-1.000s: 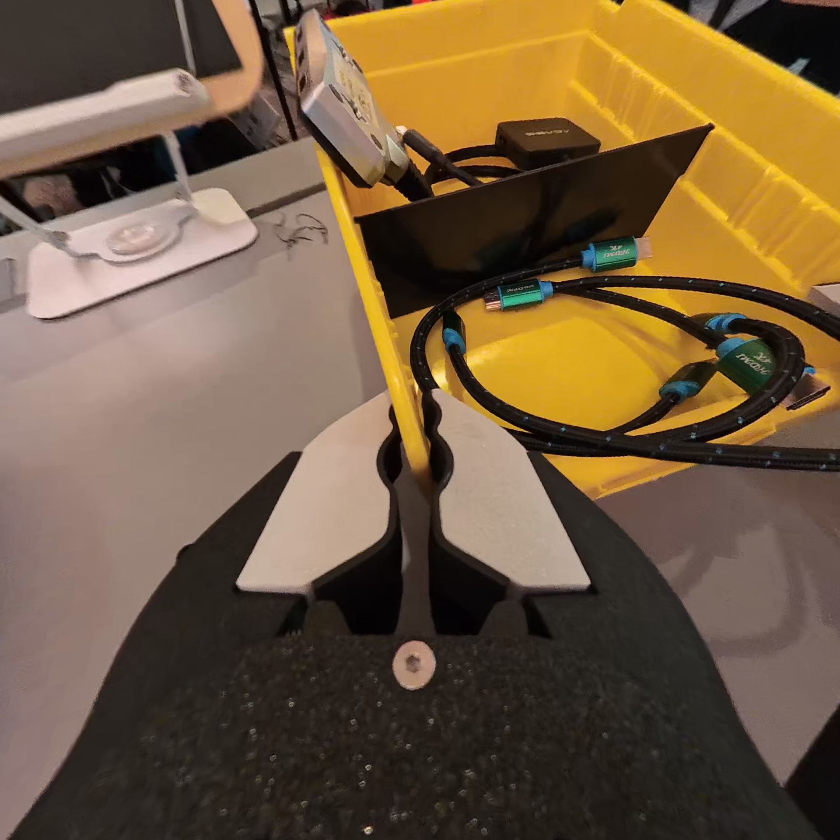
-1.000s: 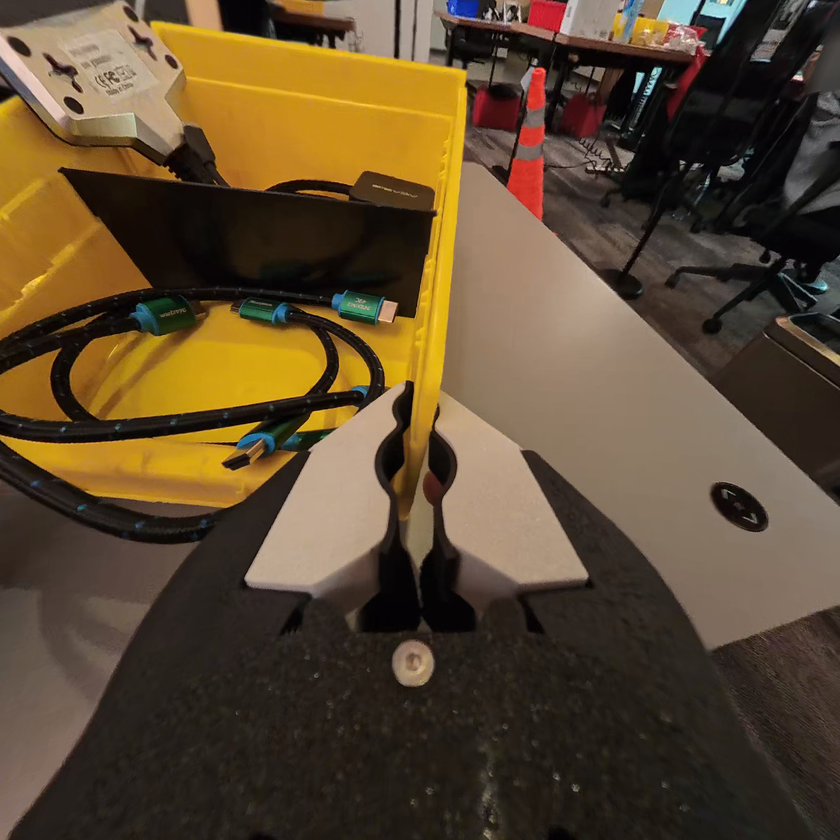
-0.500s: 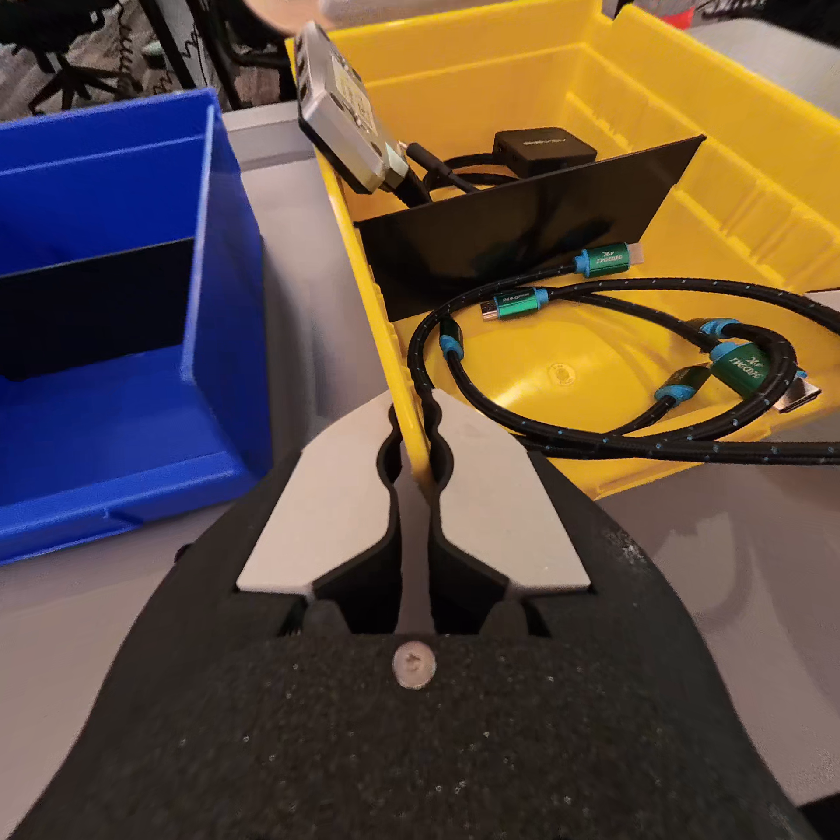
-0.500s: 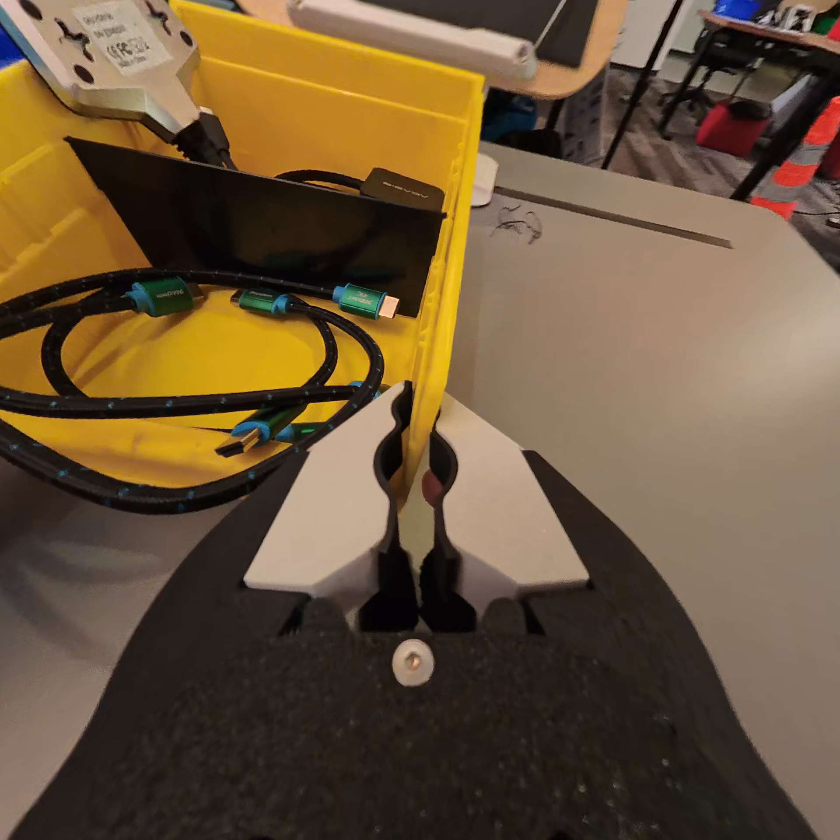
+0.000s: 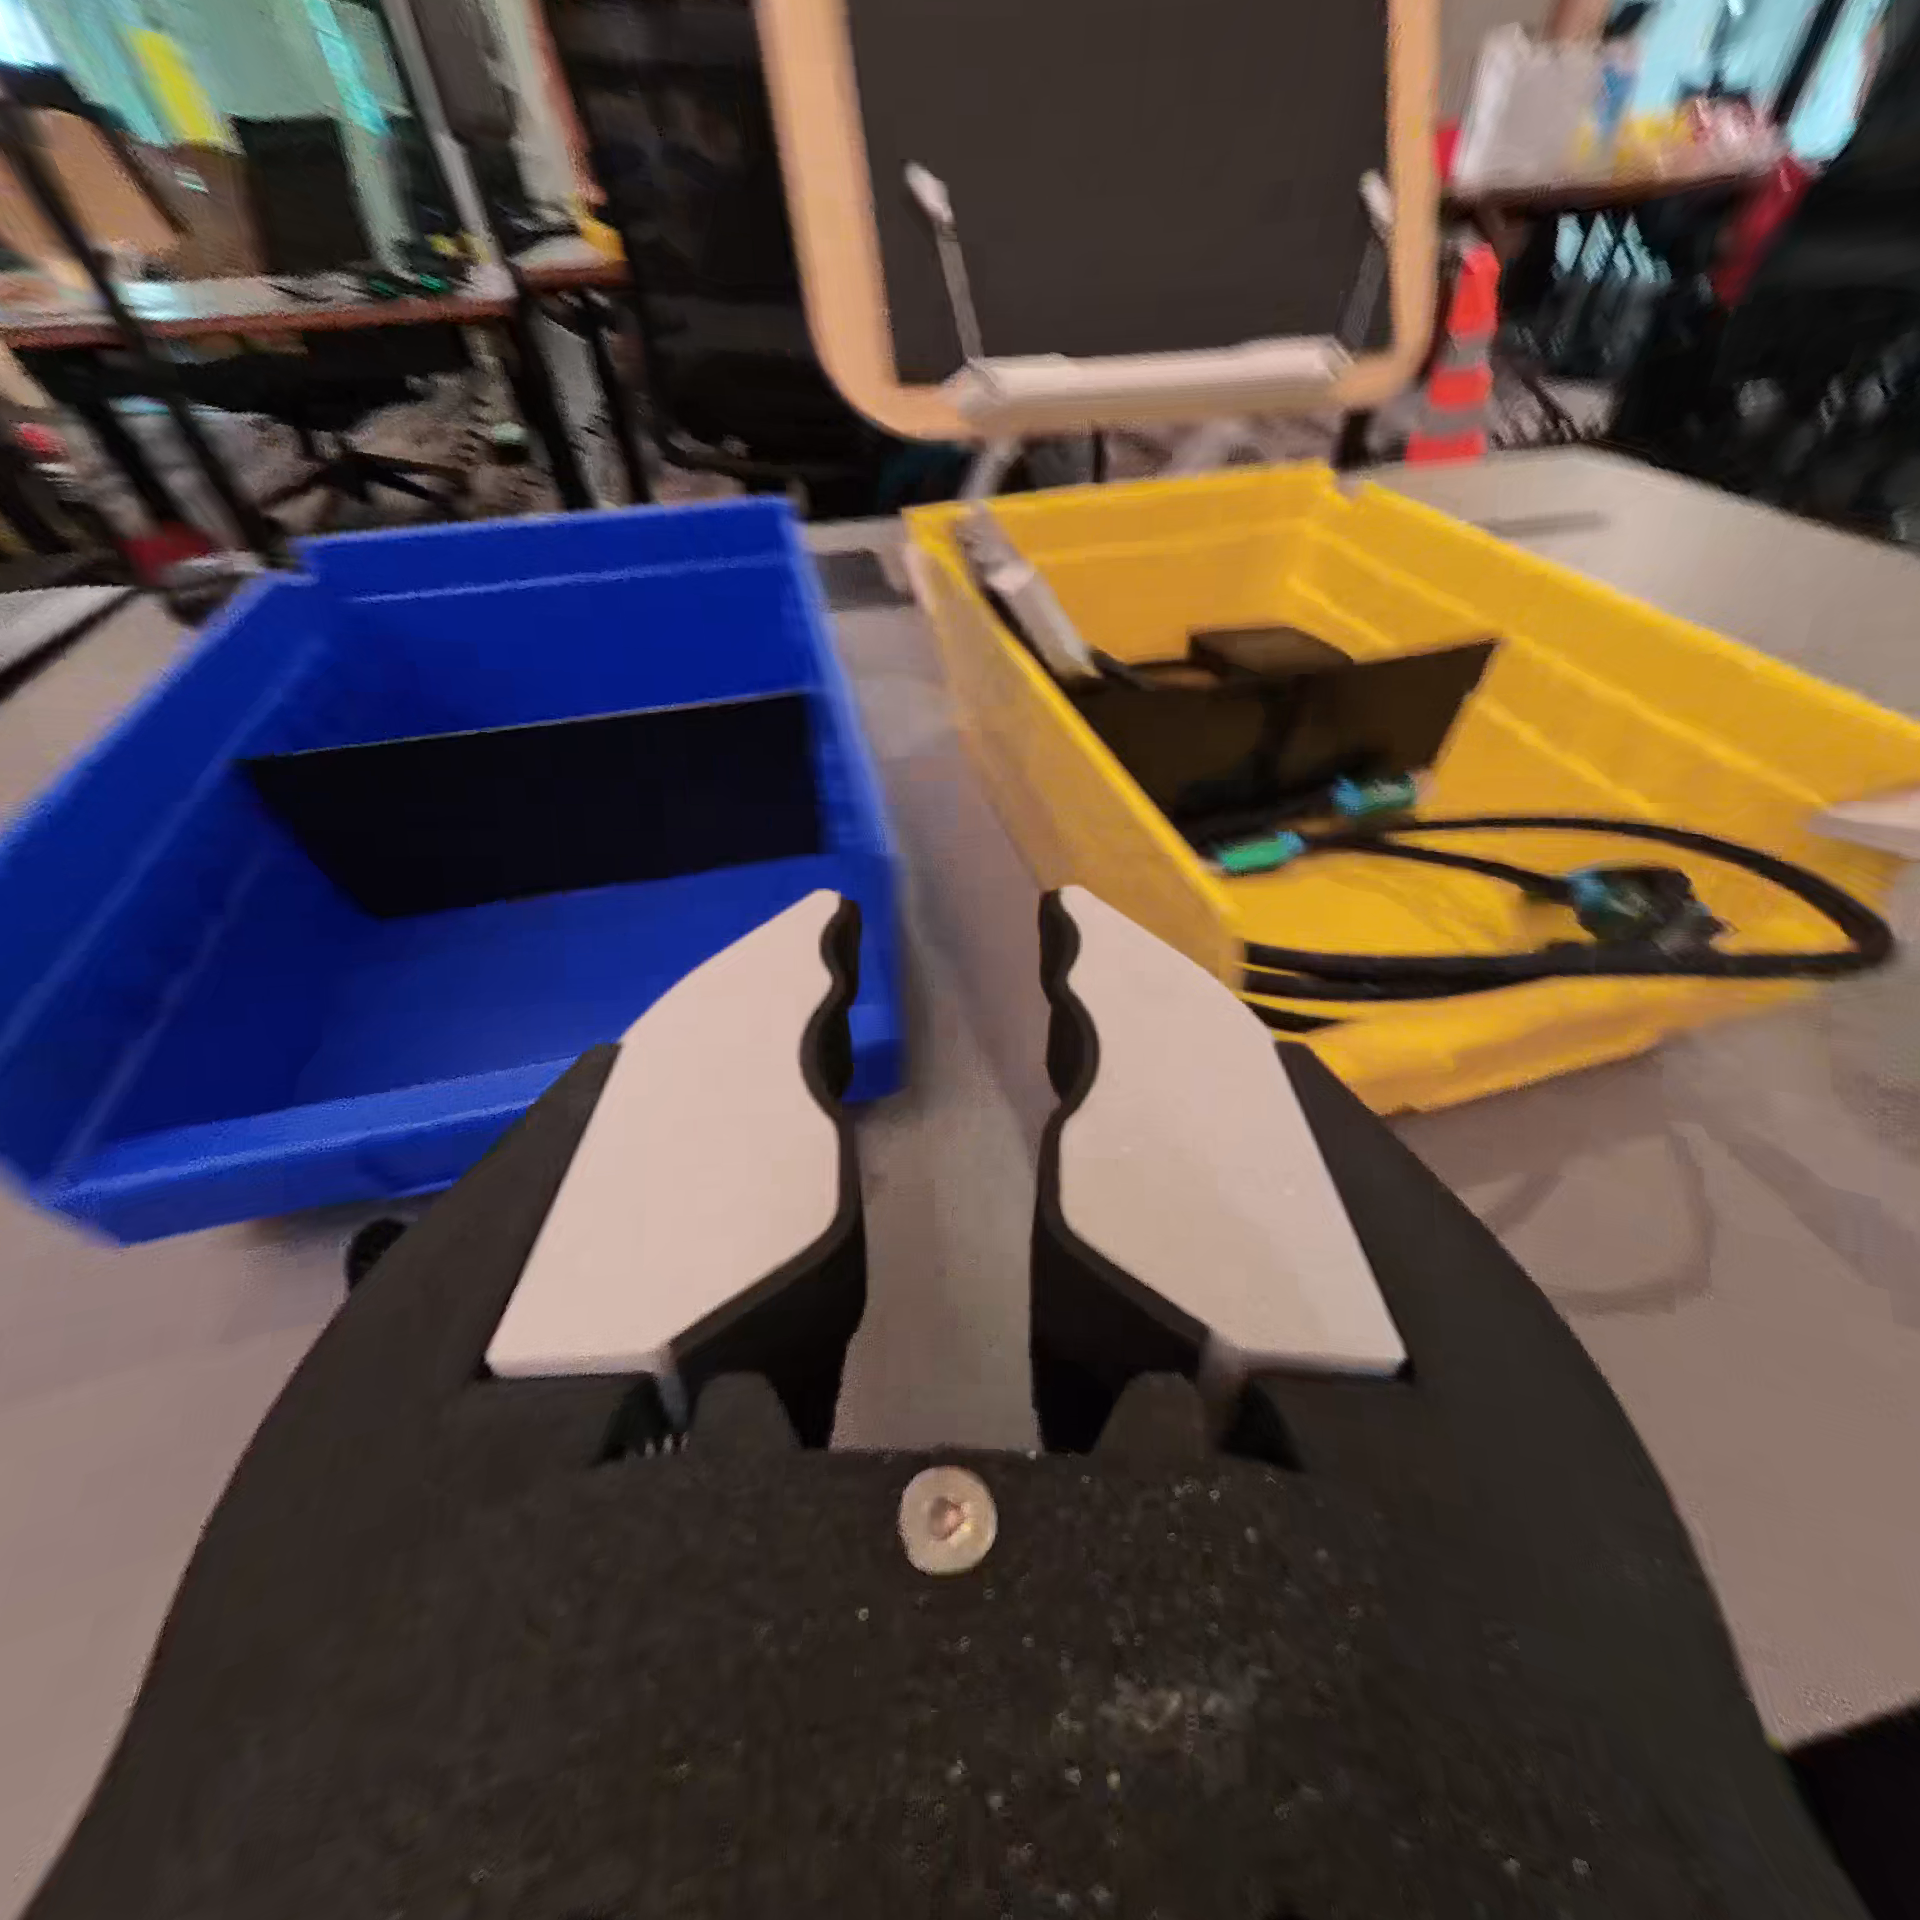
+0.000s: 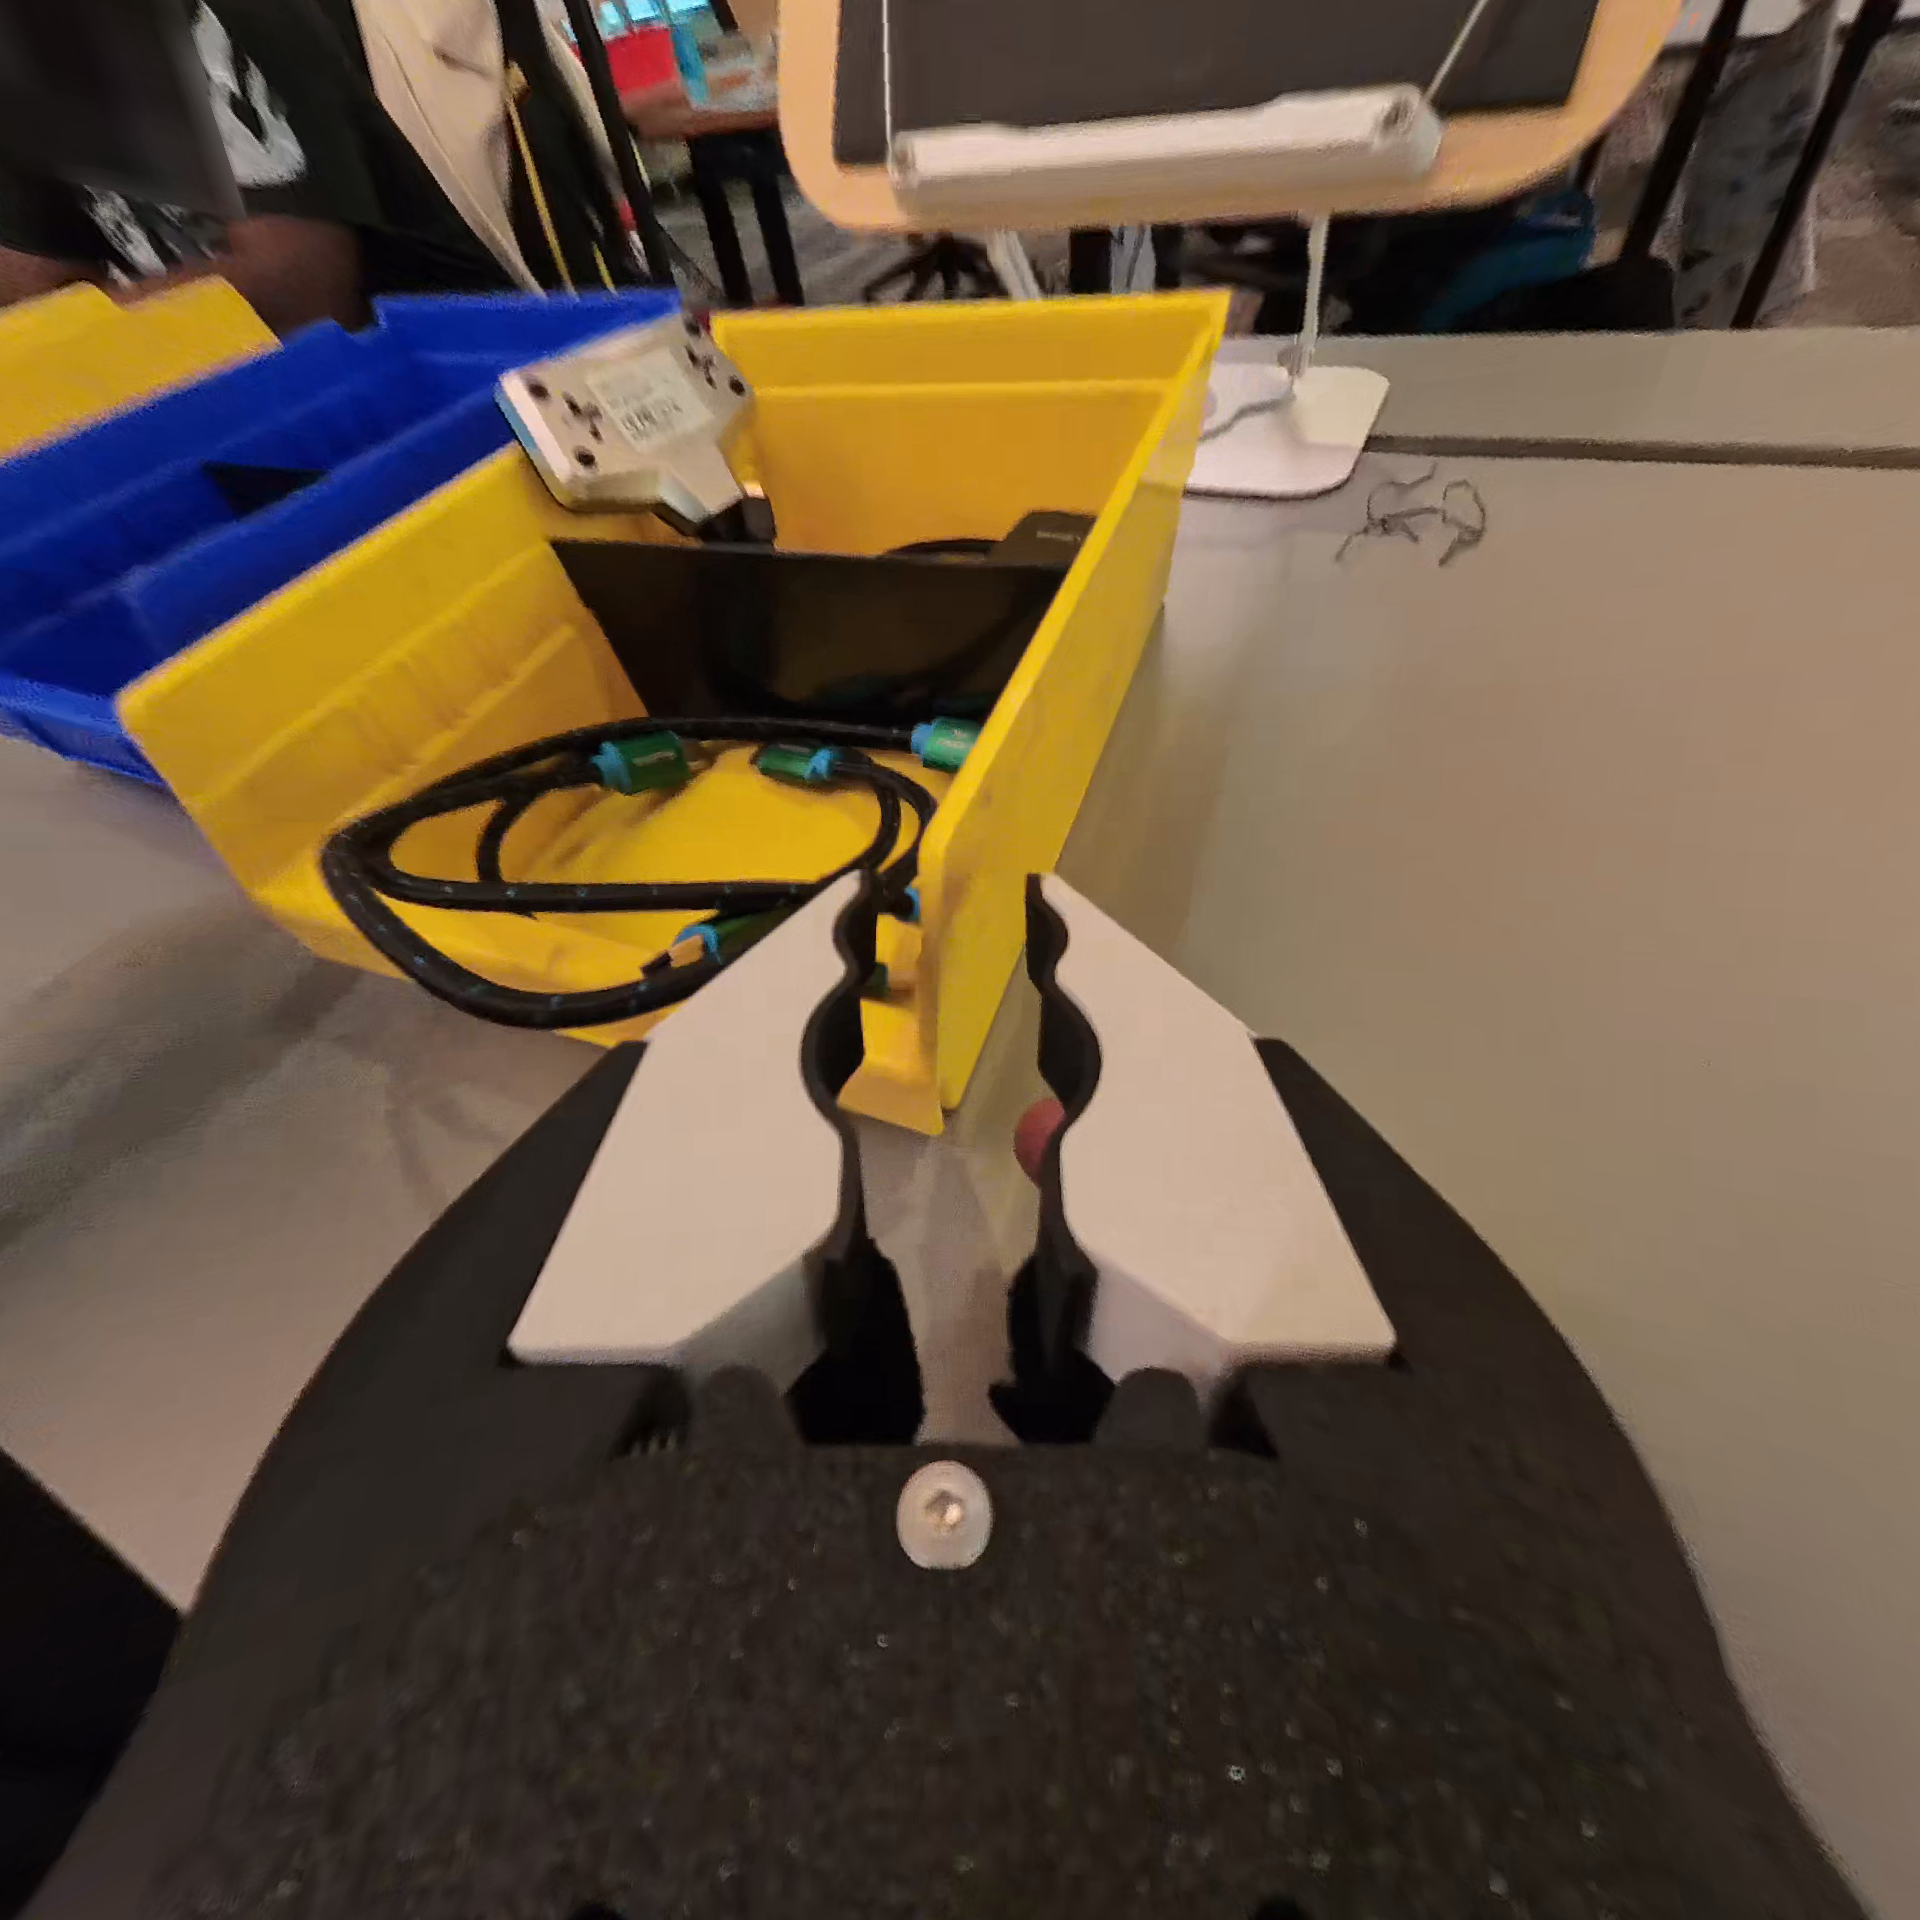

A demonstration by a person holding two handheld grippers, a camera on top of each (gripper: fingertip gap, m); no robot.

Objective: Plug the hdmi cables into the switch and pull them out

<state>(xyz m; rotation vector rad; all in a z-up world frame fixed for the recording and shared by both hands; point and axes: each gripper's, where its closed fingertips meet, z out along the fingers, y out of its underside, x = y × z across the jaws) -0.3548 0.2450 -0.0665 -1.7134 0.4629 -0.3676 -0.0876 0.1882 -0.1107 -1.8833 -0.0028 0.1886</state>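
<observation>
Left wrist view shows the left claw (image 5: 945, 914) spread wide and holding nothing, poised above the grey bench (image 5: 1558, 1299) between two bins. At ten o'clock from it sits a blue bin (image 5: 312, 997) with a black divider; at two o'clock sits the yellow bin (image 5: 1081, 800). Inside the yellow bin, black braided hdmi cables (image 5: 1558, 961) with green plugs lie coiled in the near compartment, one loop draped over the low front lip.

Right wrist view shows the right claw (image 6: 943, 896) also spread, its fingers either side of the yellow bin's near right corner without gripping it. The silver switch (image 6: 629, 421) leans tilted on the bin's left wall at eleven o'clock, beyond the bin's black divider (image 6: 810, 634). No cable plug sits in either claw.
</observation>
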